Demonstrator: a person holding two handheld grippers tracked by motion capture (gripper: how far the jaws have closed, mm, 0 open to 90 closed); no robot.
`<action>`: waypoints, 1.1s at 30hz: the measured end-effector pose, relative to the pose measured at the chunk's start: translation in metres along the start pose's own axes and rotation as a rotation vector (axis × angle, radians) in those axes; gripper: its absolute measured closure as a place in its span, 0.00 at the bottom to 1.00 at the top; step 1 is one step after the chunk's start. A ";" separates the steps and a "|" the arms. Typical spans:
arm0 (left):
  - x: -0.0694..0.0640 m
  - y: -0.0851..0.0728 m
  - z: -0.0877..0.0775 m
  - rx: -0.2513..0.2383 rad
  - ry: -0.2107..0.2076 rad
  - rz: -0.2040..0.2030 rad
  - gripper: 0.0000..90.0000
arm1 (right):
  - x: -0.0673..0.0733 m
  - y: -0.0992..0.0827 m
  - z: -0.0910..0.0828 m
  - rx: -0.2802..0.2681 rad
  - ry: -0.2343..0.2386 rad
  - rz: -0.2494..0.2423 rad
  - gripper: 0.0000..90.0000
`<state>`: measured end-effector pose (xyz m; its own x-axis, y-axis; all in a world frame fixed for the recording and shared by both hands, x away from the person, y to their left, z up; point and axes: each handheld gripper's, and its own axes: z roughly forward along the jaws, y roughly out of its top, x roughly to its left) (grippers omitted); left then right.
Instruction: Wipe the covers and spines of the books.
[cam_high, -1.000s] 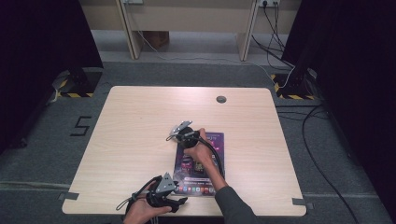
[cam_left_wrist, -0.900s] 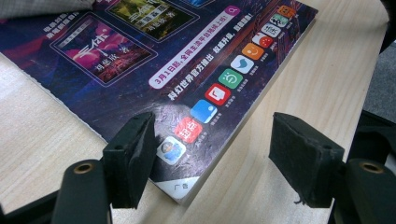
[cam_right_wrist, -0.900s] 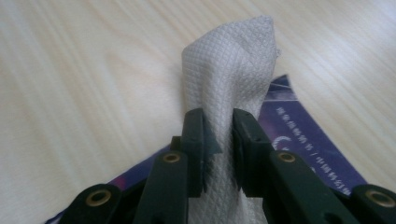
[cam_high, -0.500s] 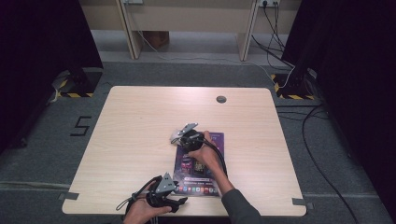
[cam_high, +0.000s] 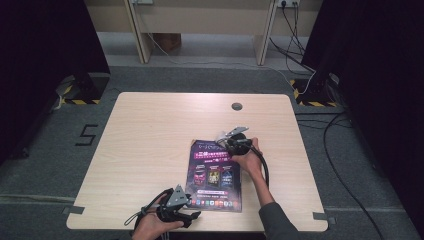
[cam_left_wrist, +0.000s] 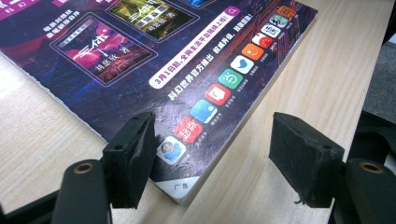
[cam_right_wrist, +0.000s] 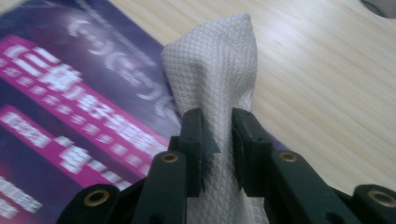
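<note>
Pale rectangular wooden table on grey carpet, dark curtains at 3 and 9 o'clock, glossy purple magazine at table's 5 o'clock, right gripper pinching white textured cloth, left gripper spread astride magazine corner.

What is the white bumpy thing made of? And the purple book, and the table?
The white cloth looks like a paper towel or thin wipe: matte, with a quilted diamond pattern, and it folds softly where the right gripper pinches it. The purple magazine seems to be glossy printed paper; its cover shines and stacked page edges show. The table looks like light wood or wood-look laminate, with a fine grain.
</note>
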<state>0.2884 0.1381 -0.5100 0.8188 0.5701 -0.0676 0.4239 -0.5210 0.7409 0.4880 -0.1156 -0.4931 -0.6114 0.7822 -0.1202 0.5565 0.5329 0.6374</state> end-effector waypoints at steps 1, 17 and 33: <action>0.000 0.000 0.000 0.000 0.000 0.000 0.34 | -0.005 -0.003 -0.001 -0.001 -0.005 0.017 0.84; 0.000 0.000 0.000 -0.001 0.003 0.000 0.34 | -0.003 -0.010 -0.008 -0.006 -0.006 -0.006 0.84; -0.001 0.000 0.000 -0.002 0.005 0.004 0.34 | -0.024 -0.003 0.000 0.007 -0.059 0.072 0.83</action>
<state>0.2878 0.1376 -0.5103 0.8181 0.5717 -0.0614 0.4202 -0.5217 0.7425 0.5006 -0.1358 -0.4926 -0.5358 0.8360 -0.1187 0.6021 0.4768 0.6404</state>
